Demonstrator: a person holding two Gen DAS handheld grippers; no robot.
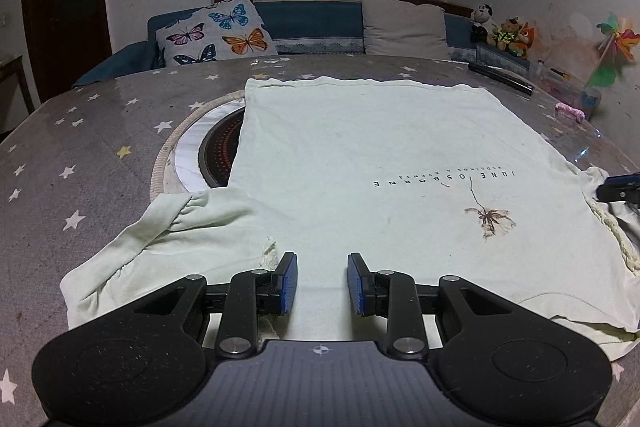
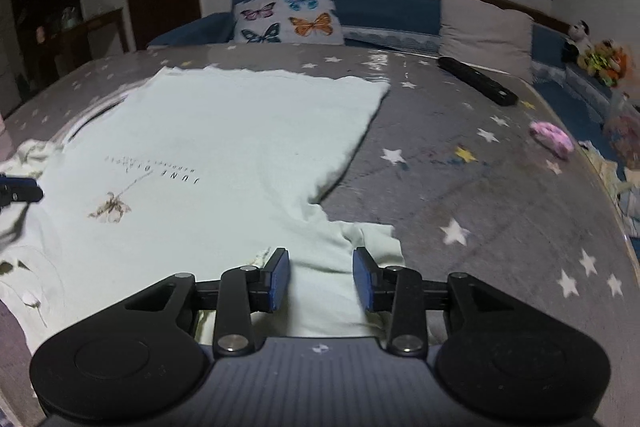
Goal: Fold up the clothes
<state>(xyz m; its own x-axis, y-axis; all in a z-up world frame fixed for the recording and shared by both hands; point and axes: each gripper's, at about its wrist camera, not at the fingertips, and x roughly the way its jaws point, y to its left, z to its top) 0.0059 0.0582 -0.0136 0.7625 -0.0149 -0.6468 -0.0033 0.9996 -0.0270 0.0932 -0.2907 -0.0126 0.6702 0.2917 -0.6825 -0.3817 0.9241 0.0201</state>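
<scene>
A pale green T-shirt (image 1: 352,163) lies spread flat on the table, printed side up, with dark lettering and a brown flower print (image 1: 490,221). Its left sleeve (image 1: 172,231) bunches at the near left. My left gripper (image 1: 322,283) hovers open over the shirt's near edge, close to the lace-trimmed neckline, with only cloth under the gap. In the right wrist view the same T-shirt (image 2: 224,147) fills the left half, and my right gripper (image 2: 321,277) is open over the right sleeve (image 2: 360,247). The right gripper's tip (image 1: 620,187) peeks in at the left view's right edge.
The table (image 2: 480,211) has a grey cover with white stars. A round inset hotplate (image 1: 218,151) shows beside the shirt's left side. A black remote (image 2: 476,81) and a pink object (image 2: 552,139) lie at the far right. A sofa with a butterfly cushion (image 1: 216,31) stands behind.
</scene>
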